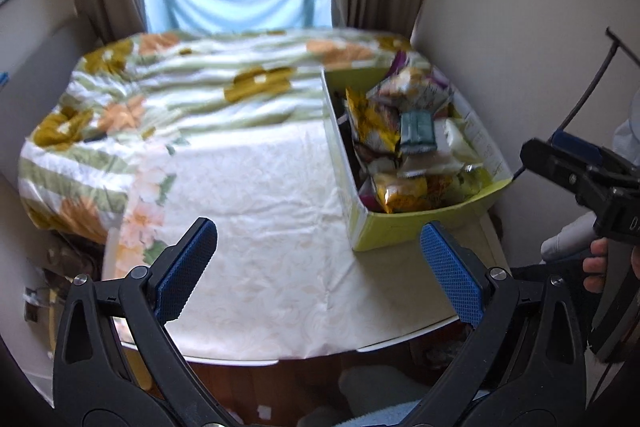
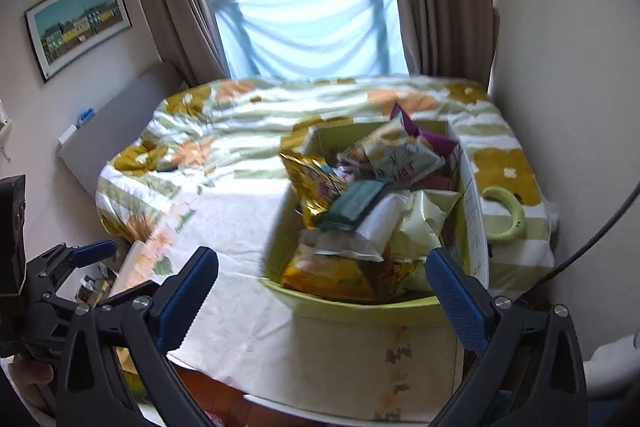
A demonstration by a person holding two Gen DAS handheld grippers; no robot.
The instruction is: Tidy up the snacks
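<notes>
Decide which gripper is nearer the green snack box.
Right. The right gripper hangs open at the green snack box near wall; the left gripper is open off to its side over the tablecloth.

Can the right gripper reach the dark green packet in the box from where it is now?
Probably yes. The right gripper is open and empty, and the dark green packet lies on top of the pile in the green box, uncovered.
</notes>
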